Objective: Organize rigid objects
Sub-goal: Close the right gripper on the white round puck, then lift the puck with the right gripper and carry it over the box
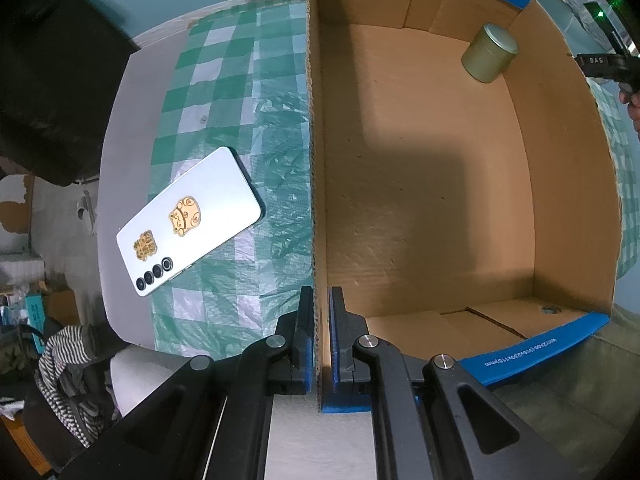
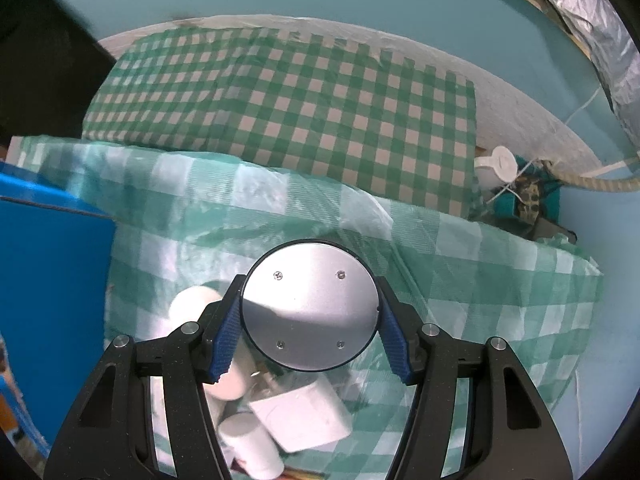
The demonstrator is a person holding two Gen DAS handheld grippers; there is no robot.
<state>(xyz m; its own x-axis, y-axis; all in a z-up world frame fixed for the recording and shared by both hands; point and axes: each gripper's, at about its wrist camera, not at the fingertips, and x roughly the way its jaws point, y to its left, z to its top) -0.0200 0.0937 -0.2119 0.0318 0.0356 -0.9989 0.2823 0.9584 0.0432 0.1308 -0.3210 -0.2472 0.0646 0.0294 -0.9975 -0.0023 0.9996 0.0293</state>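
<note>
I saw the left gripper (image 1: 318, 344): matte black linkage arms, round silver pivot pins, blue ribbed pads on its fingers (image 1: 338, 344). My right gripper (image 2: 310, 332) matched it: black speckled plastic, triangular cutouts in the arms, silver pins, blue textured pads (image 2: 226, 340).

Each camera sits just behind its claw and looks straight down, up close. The left claw (image 1: 318, 332) camera sees into a cardboard box (image 1: 440, 168). The right claw (image 2: 310, 320) camera sees a round silver disc (image 2: 310, 306). Both views show the green checkered cloth (image 1: 224, 80).
</note>
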